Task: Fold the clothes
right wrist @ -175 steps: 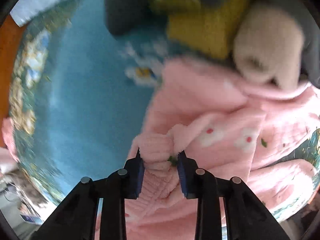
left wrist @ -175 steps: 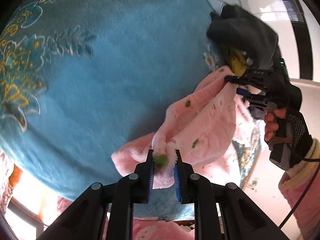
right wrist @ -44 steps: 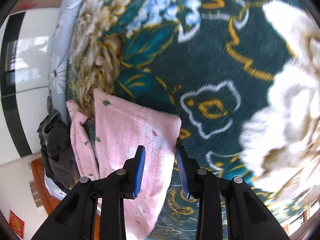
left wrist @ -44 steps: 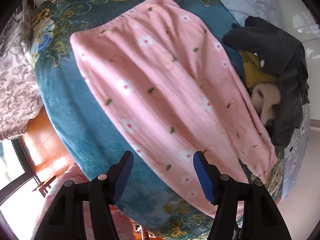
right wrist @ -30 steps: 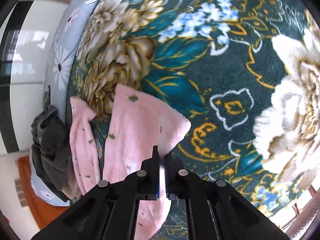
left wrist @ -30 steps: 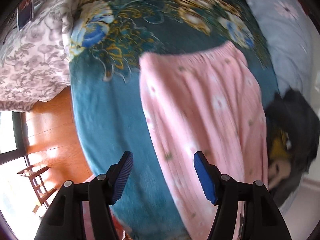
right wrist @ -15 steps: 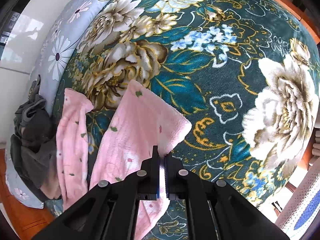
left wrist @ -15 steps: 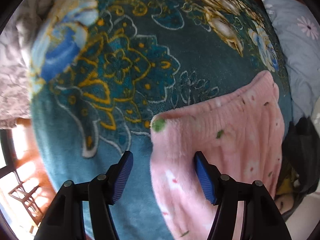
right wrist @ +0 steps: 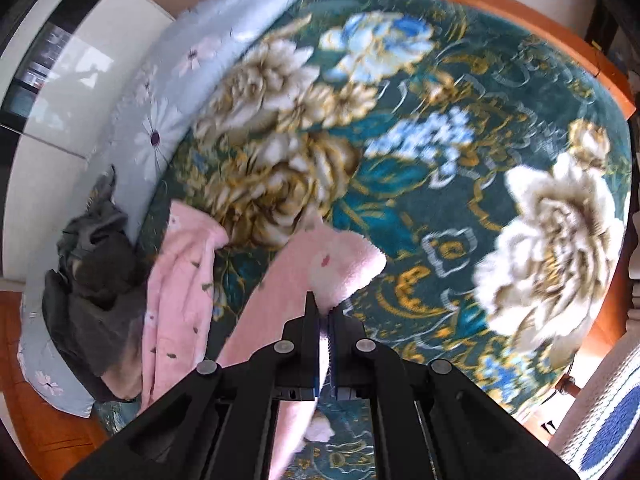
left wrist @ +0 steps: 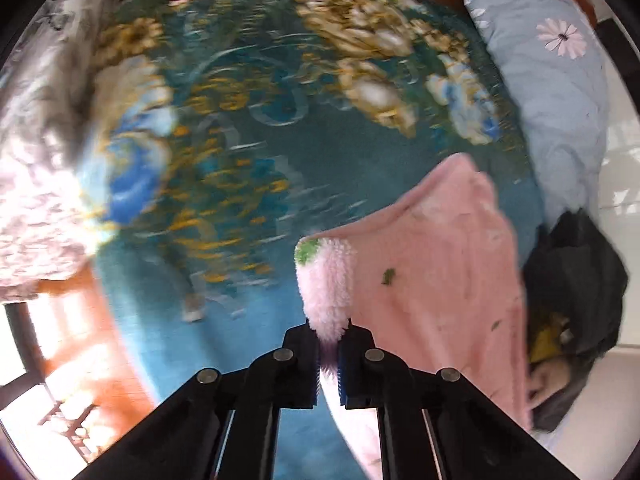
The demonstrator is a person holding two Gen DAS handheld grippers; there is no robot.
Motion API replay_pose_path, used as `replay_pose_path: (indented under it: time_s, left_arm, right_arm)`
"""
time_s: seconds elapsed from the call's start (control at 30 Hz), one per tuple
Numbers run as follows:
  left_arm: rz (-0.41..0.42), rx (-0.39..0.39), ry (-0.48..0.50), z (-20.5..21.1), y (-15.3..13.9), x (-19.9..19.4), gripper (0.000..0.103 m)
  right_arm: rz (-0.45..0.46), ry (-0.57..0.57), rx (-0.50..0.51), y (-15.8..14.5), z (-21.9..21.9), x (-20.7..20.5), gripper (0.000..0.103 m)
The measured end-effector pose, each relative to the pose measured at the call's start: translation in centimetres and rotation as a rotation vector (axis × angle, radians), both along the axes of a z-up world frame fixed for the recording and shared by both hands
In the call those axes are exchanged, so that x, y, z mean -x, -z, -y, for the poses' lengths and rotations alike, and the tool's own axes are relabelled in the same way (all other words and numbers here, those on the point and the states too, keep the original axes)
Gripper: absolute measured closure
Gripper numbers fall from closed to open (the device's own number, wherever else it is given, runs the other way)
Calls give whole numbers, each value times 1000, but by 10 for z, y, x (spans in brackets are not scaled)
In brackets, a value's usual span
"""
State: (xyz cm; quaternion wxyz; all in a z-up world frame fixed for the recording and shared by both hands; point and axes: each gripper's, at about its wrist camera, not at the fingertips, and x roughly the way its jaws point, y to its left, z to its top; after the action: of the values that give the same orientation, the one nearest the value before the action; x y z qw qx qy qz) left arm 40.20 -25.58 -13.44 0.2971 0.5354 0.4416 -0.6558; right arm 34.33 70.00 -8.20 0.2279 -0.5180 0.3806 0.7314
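Pink fleece trousers (left wrist: 440,280), dotted with small green leaves and pale flowers, lie on a bed covered by a teal floral blanket (left wrist: 260,200). The left gripper (left wrist: 329,360) points steeply down, its jaws pinching the fuzzy waistband corner, which stands up at twelve o'clock from the fingers. The right gripper (right wrist: 325,344) also points steeply down, jaws pressed together on a leg cuff of the pink fleece trousers (right wrist: 320,272); the other leg lies at nine o'clock of it. A dark heap of clothes (left wrist: 572,280) sits at three o'clock of the waistband, beside a pale blue pillow (left wrist: 552,92). Half a second ago the left jaws were spread above the waistband; the right already gripped the cuff.
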Motion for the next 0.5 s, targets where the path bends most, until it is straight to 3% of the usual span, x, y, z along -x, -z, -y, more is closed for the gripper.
replay_pose_path:
  time_s: [0.1, 0.17, 0.3, 0.4, 0.43, 0.5]
  left_arm:
    - [109, 10, -11, 3, 30, -23, 96]
    - [139, 22, -24, 1, 40, -28, 96]
    - [181, 31, -15, 1, 40, -16, 95]
    - [211, 21, -9, 2, 34, -8, 90]
    - [217, 10, -18, 3, 32, -9, 87]
    - [276, 22, -33, 4, 24, -10, 53]
  right_arm:
    - [81, 46, 6, 26, -13, -35, 100]
    - [137, 68, 31, 51, -15, -52, 100]
    - [179, 54, 54, 78, -6, -60, 100]
    - [199, 47, 46, 77, -5, -57, 99]
    - [197, 55, 56, 75, -6, -57, 98]
    - [205, 67, 58, 66, -7, -56, 98]
